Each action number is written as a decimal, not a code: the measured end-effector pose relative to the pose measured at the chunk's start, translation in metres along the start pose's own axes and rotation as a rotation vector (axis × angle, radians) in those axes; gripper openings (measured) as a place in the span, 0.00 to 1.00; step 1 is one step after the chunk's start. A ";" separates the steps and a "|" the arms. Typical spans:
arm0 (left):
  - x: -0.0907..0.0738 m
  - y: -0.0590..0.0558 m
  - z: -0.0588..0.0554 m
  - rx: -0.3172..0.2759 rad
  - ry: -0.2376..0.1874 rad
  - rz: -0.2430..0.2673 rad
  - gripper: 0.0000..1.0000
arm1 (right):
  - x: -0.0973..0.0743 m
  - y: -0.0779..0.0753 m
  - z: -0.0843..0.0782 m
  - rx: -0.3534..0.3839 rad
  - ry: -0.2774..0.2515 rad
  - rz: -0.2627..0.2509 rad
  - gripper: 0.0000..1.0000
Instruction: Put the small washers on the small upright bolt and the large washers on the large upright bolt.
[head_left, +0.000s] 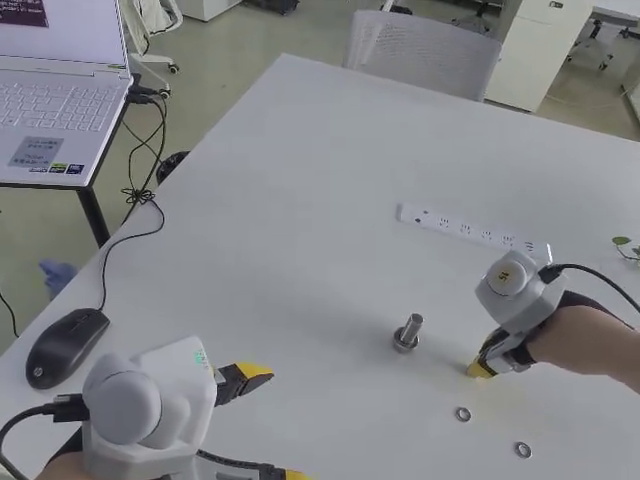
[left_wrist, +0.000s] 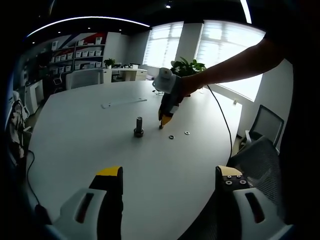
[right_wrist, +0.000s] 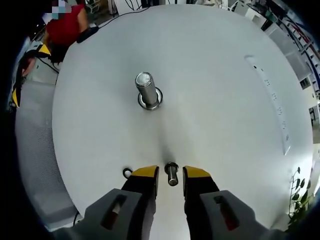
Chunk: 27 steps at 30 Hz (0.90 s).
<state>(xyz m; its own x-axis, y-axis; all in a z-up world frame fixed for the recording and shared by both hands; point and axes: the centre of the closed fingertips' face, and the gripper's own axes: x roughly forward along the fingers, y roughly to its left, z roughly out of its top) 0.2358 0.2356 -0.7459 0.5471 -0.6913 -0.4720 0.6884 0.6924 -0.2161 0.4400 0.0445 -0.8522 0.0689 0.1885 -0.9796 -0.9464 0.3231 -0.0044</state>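
Note:
The large upright bolt (head_left: 408, 332) (left_wrist: 138, 127) (right_wrist: 148, 92) stands mid-table with a ring at its base. In the right gripper view the small bolt (right_wrist: 171, 169) stands upright between the fingers of my right gripper (right_wrist: 170, 181) (head_left: 482, 369) (left_wrist: 163, 121), which is narrowly open with slim gaps on both sides. One washer (right_wrist: 128, 173) lies beside its left finger. Two washers (head_left: 463, 413) (head_left: 522, 450) (left_wrist: 171, 136) (left_wrist: 187, 133) lie on the table near that gripper. My left gripper (head_left: 270, 425) (left_wrist: 170, 175) hovers wide open and empty at the table's near edge.
A white power strip (head_left: 470, 230) (left_wrist: 124, 103) (right_wrist: 272, 95) lies beyond the bolts. A mouse (head_left: 65, 345) and its cable sit at the table's left edge, a laptop (head_left: 60, 90) on a side desk. A chair (head_left: 425, 55) stands at the far side.

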 end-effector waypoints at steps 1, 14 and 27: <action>0.000 -0.001 0.001 0.002 0.000 0.000 0.75 | -0.003 0.001 0.001 0.004 -0.005 0.001 0.21; -0.004 -0.007 0.011 0.004 -0.016 0.015 0.75 | -0.022 0.003 0.004 -0.003 -0.020 -0.005 0.20; 0.000 -0.021 0.018 0.033 -0.010 -0.004 0.75 | -0.040 0.005 0.003 -0.003 -0.039 -0.019 0.20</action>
<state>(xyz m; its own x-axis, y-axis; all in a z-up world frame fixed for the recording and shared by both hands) 0.2299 0.2179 -0.7261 0.5486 -0.6962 -0.4630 0.7061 0.6824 -0.1894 0.4331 0.0415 -0.8127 0.0993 0.2179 -0.9709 -0.9455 0.3246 -0.0239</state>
